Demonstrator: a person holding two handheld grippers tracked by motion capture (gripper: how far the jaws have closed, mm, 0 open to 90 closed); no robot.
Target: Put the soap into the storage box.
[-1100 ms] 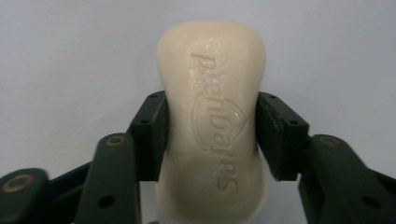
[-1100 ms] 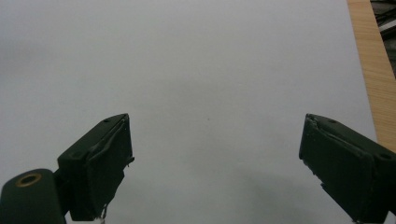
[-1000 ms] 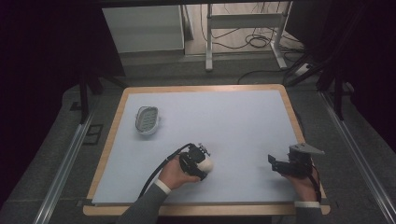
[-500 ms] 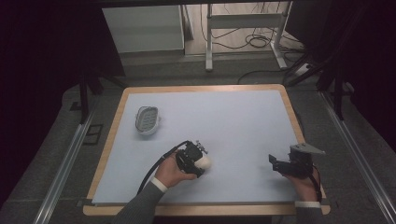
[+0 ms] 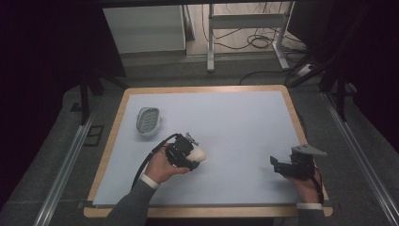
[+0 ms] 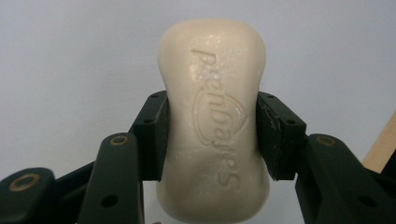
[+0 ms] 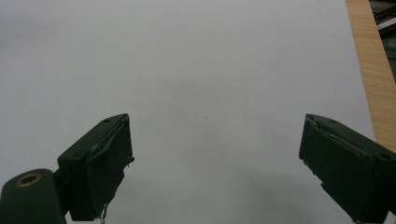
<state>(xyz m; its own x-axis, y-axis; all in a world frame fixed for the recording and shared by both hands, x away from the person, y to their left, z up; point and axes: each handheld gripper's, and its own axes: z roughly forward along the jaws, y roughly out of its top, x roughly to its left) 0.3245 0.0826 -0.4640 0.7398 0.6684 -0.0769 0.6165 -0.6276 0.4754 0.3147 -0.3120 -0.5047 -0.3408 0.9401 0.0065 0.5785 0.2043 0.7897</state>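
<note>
Clamping soap bar (image 6: 212,126), left gripper (image 6: 212,135) w/ right gripper (image 7: 215,163) jaws wide apart.

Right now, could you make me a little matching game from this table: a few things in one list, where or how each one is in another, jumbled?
Things:
1. soap
2. soap dish
3. left tongs
4. right tongs

States:
A. open, nothing between them
B. empty, near the table's left edge
C. cream, held across its middle
D. shut on the bar

Pairs: 1-C, 2-B, 3-D, 4-A
</note>
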